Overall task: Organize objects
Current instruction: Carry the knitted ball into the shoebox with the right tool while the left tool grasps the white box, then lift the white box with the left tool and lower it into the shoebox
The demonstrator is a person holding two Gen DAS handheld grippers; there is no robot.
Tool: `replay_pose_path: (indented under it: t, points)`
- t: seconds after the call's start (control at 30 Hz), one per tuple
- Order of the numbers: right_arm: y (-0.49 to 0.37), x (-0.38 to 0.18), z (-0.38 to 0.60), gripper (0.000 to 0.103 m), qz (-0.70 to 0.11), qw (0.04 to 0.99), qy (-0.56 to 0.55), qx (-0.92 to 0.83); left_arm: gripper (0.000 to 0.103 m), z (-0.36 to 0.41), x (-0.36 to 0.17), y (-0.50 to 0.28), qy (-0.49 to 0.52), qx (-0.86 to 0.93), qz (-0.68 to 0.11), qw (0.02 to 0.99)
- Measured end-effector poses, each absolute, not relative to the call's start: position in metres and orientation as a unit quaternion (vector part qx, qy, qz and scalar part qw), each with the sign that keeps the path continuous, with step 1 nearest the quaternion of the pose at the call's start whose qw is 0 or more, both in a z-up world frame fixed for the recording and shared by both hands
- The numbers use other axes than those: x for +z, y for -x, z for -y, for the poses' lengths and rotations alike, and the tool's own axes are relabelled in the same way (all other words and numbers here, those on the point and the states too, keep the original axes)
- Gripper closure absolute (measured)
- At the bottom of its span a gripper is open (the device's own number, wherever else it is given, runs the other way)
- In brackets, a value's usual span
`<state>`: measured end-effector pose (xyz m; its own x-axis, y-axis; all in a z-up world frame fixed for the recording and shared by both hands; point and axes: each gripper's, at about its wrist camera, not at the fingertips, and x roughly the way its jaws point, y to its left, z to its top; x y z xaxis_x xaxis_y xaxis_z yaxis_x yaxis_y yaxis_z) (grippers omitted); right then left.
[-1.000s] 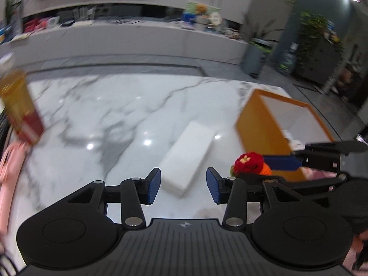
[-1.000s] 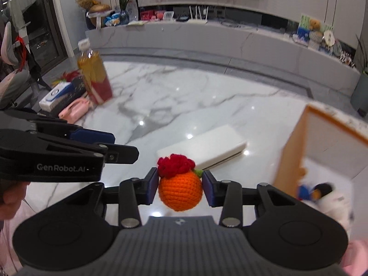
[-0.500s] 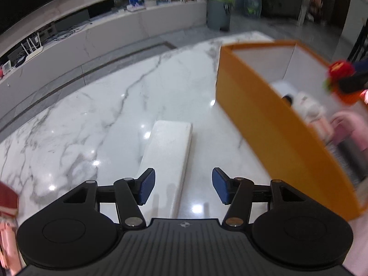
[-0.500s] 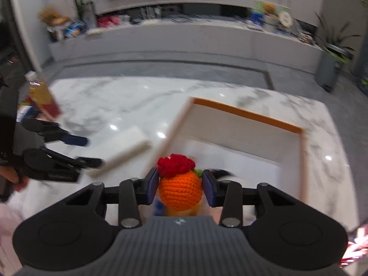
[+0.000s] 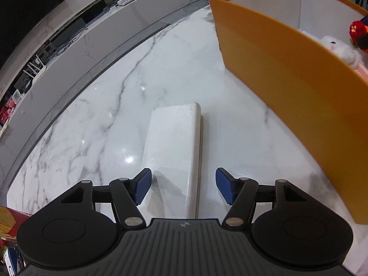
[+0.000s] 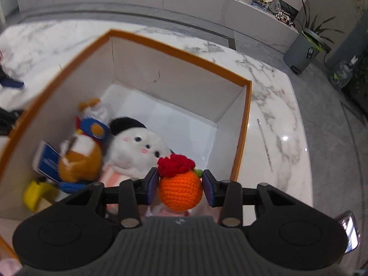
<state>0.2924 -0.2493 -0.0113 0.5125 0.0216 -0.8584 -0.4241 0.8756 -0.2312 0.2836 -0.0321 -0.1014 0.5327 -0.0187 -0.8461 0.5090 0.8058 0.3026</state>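
Observation:
My right gripper (image 6: pixel 180 187) is shut on an orange crocheted ball with a red flower top (image 6: pixel 179 189) and holds it above the open orange box (image 6: pixel 179 50). In the box lie a white plush (image 6: pixel 140 151), a brown plush (image 6: pixel 78 158) and other small items. My left gripper (image 5: pixel 183 186) is open and empty, low over the near end of a white rectangular box (image 5: pixel 174 142) on the marble table. The orange box (image 5: pixel 287 69) stands to its right, with the ball (image 5: pixel 357 28) at the far right edge.
A thin stick (image 6: pixel 264 141) lies on the marble table (image 6: pixel 276 105) right of the orange box. A phone (image 6: pixel 349 231) shows at the right edge. A red packet (image 5: pixel 9 218) sits at the lower left of the left wrist view.
My right gripper carried the crocheted ball from beside the white box to above the orange box's inside. My left gripper moved closer to the white box and stayed open.

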Motion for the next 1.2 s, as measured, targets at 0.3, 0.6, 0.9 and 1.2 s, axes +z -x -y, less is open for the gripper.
replay_pose_path:
  t: [0.3, 0.6, 0.9, 1.2]
  points:
    - [-0.288, -0.029, 0.236, 0.059, -0.472, 0.827, 0.281, 0.119, 0.020, 0.038, -0.108, -0.296, -0.287, -0.157, -0.462, 0.824]
    - [-0.286, -0.019, 0.243, 0.053, -0.467, 0.837, 0.257, 0.121, 0.019, 0.026, -0.110, -0.320, -0.246, -0.163, -0.495, 0.817]
    - [-0.283, -0.011, 0.244, 0.039, -0.438, 0.858, 0.240, 0.117, 0.030, 0.015, -0.110, -0.324, -0.186, -0.160, -0.502, 0.829]
    - [-0.273, -0.002, 0.240, 0.039, -0.414, 0.871, 0.222, 0.143, 0.031, 0.023, -0.078, -0.291, -0.220, -0.166, -0.449, 0.850]
